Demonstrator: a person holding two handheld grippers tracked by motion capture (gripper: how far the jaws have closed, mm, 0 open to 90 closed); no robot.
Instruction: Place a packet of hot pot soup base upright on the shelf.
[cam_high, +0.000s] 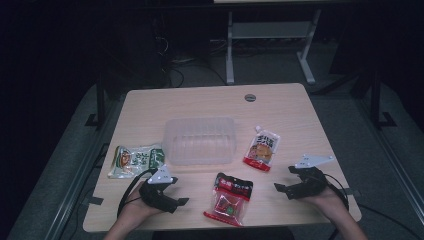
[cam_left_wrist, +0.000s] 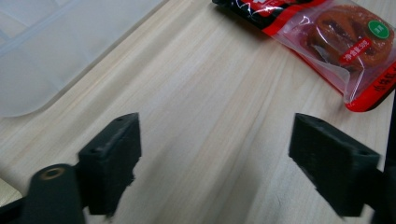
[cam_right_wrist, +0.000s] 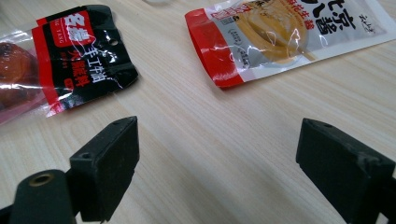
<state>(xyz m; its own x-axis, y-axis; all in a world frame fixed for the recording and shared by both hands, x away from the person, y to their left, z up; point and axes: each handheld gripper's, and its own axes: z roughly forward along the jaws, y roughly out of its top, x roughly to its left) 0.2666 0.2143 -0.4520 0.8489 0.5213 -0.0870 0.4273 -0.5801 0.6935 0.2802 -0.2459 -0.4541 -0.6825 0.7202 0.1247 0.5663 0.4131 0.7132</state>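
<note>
A dark room surrounds a pale wooden table (cam_high: 280, 107), with the legs of a white stand on the grey floor beyond it. Near the table's middle sits a clear plastic tub (cam_high: 199, 140), empty as far as the high view shows, and three snack packets lie around it: a green-and-white packet (cam_high: 136, 160) to its left, a white-and-red sauce pouch (cam_high: 263, 148) to its right, and a red-and-black packet (cam_high: 229, 198) at the near edge between the two hands. The left gripper (cam_high: 170, 199) rests low over the table just left of that red-and-black packet, its fingers (cam_left_wrist: 112, 163) standing wide apart with only bare wood between them; the right gripper (cam_high: 285, 182) sits to the packet's right, its fingers (cam_right_wrist: 105, 163) likewise spread and holding nothing. Both point inward toward the packet, which lies flat and untouched, near each gripper but apart from both. This looks like the approach before a first pick, likely to load the tub. The next move calls for one gripper to slide in at the packet's thin edge, angled low enough to pinch the flat film, then lift it toward the tub
</note>
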